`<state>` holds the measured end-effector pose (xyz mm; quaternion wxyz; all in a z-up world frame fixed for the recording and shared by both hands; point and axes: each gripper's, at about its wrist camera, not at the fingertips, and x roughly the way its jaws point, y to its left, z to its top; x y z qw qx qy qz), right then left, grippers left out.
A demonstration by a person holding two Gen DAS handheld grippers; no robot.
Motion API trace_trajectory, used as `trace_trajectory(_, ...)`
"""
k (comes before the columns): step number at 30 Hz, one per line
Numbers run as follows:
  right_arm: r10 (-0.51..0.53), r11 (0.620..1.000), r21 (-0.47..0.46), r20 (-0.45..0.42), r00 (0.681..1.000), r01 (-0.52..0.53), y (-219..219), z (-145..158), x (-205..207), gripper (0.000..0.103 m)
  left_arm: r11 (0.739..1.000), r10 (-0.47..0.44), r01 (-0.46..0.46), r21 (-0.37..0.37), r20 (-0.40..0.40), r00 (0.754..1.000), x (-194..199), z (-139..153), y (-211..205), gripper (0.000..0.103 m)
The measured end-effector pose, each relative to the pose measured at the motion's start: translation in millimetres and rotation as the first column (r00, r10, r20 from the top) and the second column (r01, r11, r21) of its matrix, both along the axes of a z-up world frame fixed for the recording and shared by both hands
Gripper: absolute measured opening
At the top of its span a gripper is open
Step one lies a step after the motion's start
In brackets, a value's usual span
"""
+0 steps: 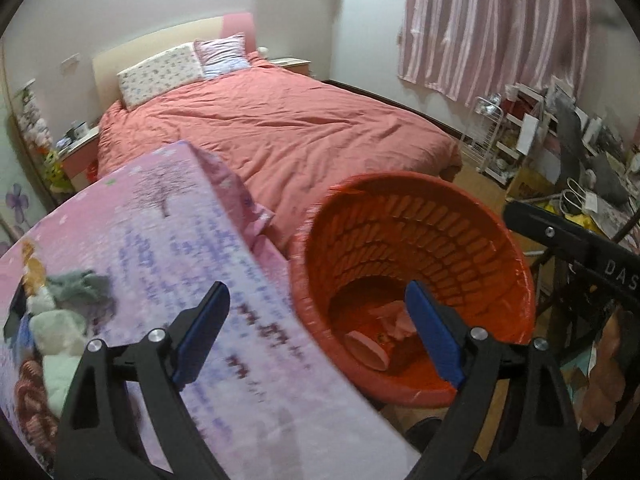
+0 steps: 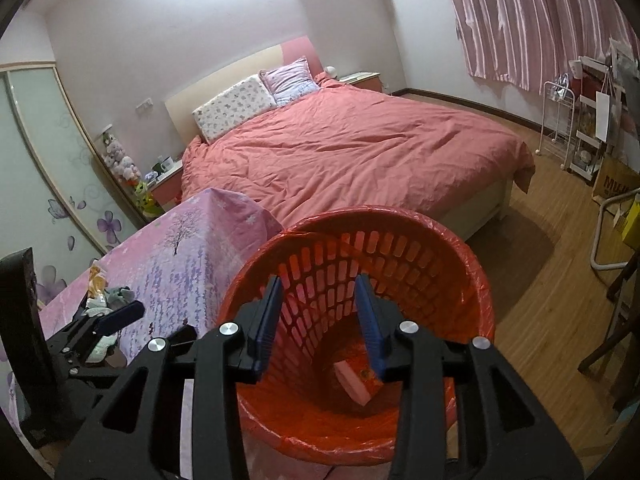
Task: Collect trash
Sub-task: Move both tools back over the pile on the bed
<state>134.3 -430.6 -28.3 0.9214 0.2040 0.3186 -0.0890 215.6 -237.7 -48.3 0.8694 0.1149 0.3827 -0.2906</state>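
Observation:
A red slotted basket (image 1: pixel 404 216) lined with a red bag stands beside a table covered in a pink-lavender cloth (image 1: pixel 160 220). A pink box (image 1: pixel 366 350) and other scraps lie at the basket's bottom. Crumpled grey and white scraps (image 1: pixel 74 296) are piled on the table's left side. My left gripper (image 1: pixel 316 290) is open wide over the table's edge and the basket rim, holding nothing. My right gripper (image 2: pixel 319 280) hovers over the basket (image 2: pixel 400 224) mouth, open, with nothing between its pads. The pink box (image 2: pixel 352 384) lies below it. One left finger (image 2: pixel 122 314) shows near the scrap pile (image 2: pixel 106 298).
A bed with a salmon cover (image 2: pixel 352 152) fills the room behind the basket. White wire racks and cluttered boxes (image 2: pixel 580 140) stand by the striped curtain at right. A dark upright object (image 2: pixel 24 340) stands on the table's left edge. Wooden floor (image 2: pixel 540 280) lies to the right.

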Motion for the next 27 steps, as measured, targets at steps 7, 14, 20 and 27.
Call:
trace_trajectory(7,0.041,0.997,-0.062,0.003,0.999,-0.040,36.6,8.9,1.5,0.041,0.992,0.117,-0.116,-0.039,0.016,0.993,-1.5,22.4,66.8,0.087)
trace_trajectory(14,0.133,0.985,-0.109,-0.010,0.991,-0.134,95.5,7.4,5.7,0.042,0.968,0.247,-0.245,-0.059,0.029,0.969,-11.6,35.1,148.9,0.087)
trace_trajectory(20,0.238,0.962,-0.125,-0.035,0.970,-0.241,150.8,-3.1,15.1,0.042,0.930,0.367,-0.365,-0.034,0.065,0.928,-21.8,35.0,222.8,0.087)
trace_trajectory(27,0.342,0.929,-0.118,-0.097,0.935,-0.351,210.0,-23.8,41.3,0.041,0.876,0.483,-0.482,-0.040,0.030,0.875,-23.5,22.1,298.4,0.087)
